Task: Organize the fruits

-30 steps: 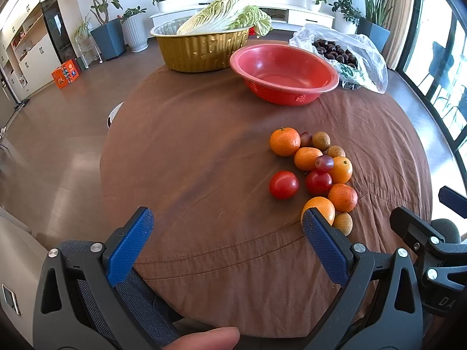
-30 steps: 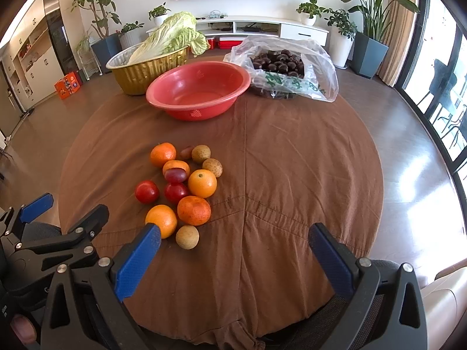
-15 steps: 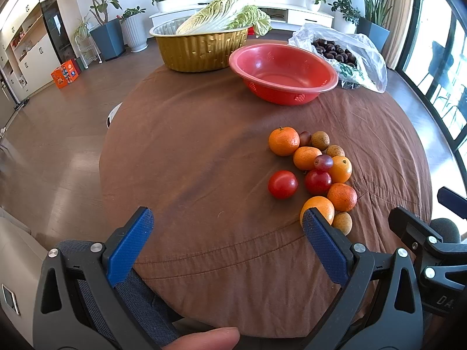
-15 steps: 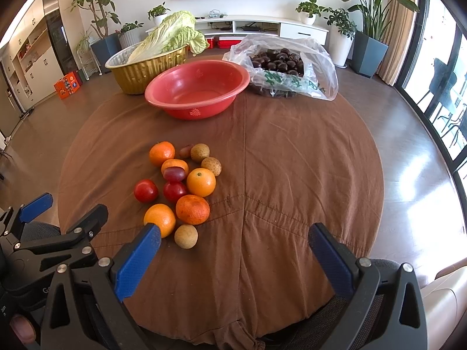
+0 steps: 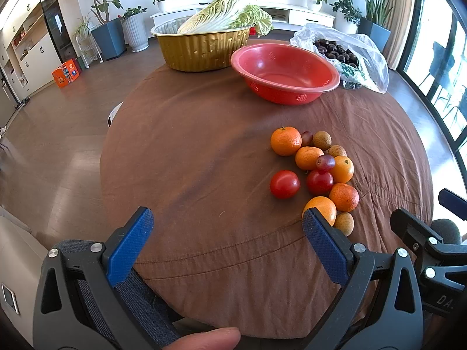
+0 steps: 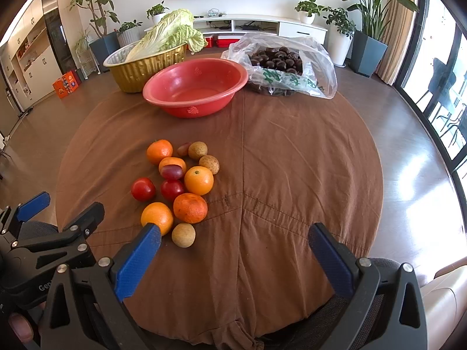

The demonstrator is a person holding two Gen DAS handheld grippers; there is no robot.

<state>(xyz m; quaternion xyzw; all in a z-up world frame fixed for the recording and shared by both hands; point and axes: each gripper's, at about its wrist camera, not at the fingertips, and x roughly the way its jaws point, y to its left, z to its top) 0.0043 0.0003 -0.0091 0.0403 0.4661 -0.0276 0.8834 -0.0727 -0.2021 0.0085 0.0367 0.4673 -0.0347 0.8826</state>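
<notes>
In the left wrist view, the left gripper [image 5: 226,221] hangs over the near edge of a round table covered by a brown cloth [image 5: 204,151], its blue-padded tongs spread wide apart with nothing between them. The fruit pile [image 5: 316,172] lies on the right half of the tabletop: a mandarin [image 5: 285,141] at the far end, a lone red tomato [image 5: 284,184] on the pile's left side, a second tomato [image 5: 319,182] touching a grape [image 5: 325,162], and an orange [image 5: 321,210] just behind the right blue pad. A red bowl [image 5: 284,73] stands toward the far edge, empty. A gold foil tray [image 5: 201,48] holding a napa cabbage [image 5: 227,11] sits to its left at the far edge, and a plastic bag of chestnuts [image 5: 347,55] to its right. The right gripper [image 5: 437,233] shows in part at the right rim; a thumb tip [image 5: 207,339] shows at the bottom.

In the right wrist view, the right gripper [image 6: 233,240] hovers above the near edge, tongs likewise wide apart and holding nothing. The fruit pile [image 6: 178,186] lies left of the cloth's centre seam, near the left pad; a small tan fruit [image 6: 183,234] is the nearest piece, beside the orange [image 6: 157,218]. The red bowl [image 6: 195,87] stands beyond the pile, and the bag of chestnuts [image 6: 280,64] is at the far edge, right of the bowl. The left gripper [image 6: 58,218] appears at the lower left, tongs apart.
</notes>
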